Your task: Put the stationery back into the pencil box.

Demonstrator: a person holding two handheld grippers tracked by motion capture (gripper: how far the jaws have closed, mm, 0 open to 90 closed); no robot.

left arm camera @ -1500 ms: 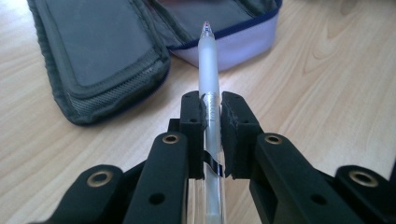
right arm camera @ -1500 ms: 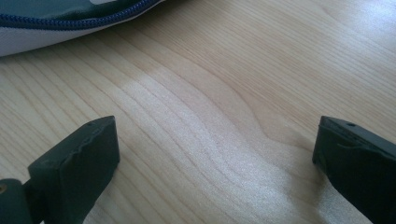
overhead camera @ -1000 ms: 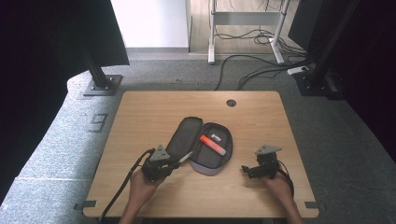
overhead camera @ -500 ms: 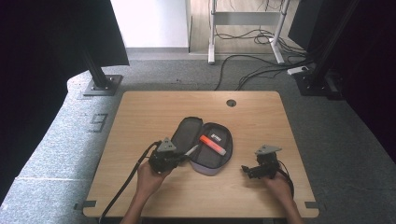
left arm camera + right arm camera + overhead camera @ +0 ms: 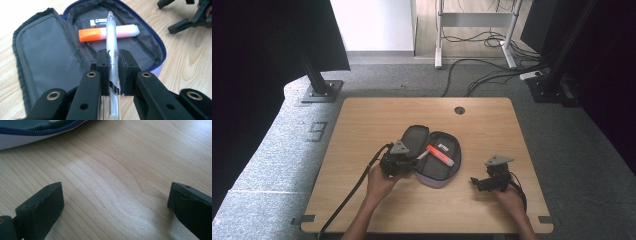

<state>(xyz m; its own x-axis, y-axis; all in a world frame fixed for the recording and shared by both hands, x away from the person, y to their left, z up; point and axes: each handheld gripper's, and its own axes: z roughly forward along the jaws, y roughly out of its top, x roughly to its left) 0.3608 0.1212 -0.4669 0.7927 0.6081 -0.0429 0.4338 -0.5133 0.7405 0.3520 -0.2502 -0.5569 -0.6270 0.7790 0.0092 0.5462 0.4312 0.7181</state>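
A grey pencil case point(image 5: 430, 152) point(image 5: 50, 52) lies unzipped and spread flat at the table's middle. Inside it lie an orange and pink highlighter point(image 5: 439, 154) point(image 5: 110, 33) and a white eraser point(image 5: 442, 147) point(image 5: 98, 22). My left gripper point(image 5: 408, 160) point(image 5: 113, 65) is shut on a clear pen point(image 5: 111, 45) point(image 5: 422, 154), whose tip reaches over the highlighter above the case's right half. My right gripper point(image 5: 476, 182) point(image 5: 113, 202) stands open low over bare wood to the right of the case, with nothing between its jaws. The case's zipped edge point(image 5: 37, 131) lies just beyond it.
The wooden table point(image 5: 362, 130) has a round cable hole point(image 5: 459, 110) near its far edge. A black cable point(image 5: 357, 185) trails from the left gripper toward the table's front. Dark stands and floor cables lie beyond the table.
My left gripper has carried the pen rightward and forward, from the case's left edge to over its open inside. The right gripper has stayed in place.
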